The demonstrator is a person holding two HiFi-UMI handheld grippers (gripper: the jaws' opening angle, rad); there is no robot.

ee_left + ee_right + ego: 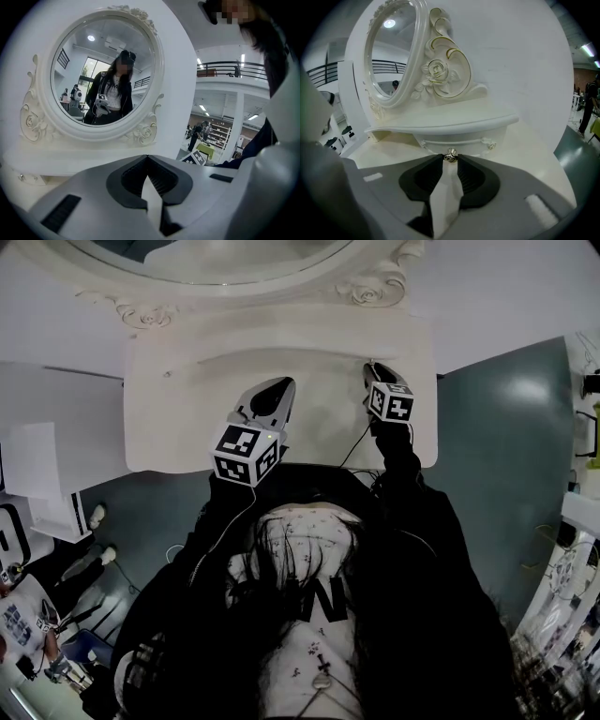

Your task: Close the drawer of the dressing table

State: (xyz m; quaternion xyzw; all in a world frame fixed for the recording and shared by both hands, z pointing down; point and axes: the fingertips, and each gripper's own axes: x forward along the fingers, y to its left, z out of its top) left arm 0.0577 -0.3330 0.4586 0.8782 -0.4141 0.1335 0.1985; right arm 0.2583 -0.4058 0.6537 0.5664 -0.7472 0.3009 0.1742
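The white dressing table (pixel 187 418) carries a round carved mirror (pixel 101 70). Under its curved shelf (pixel 440 124), the small drawer (pixel 461 140) has its front tucked in below the shelf's edge. A silver knob (pixel 450 155) on that front lies right between the tips of my right gripper (pixel 450 160), whose jaws stand apart by about the knob's width; I see no squeeze on it. This gripper (pixel 377 371) reaches over the table's right part. My left gripper (pixel 277 390) hovers over the middle of the table, shut and empty (pixel 147 158), facing the mirror.
A white wall (pixel 525 56) backs the table. Grey-green floor (pixel 506 456) lies to the right. White boxes (pixel 42 470) and cluttered gear stand at the left. The person's dark-sleeved arms and body fill the lower head view.
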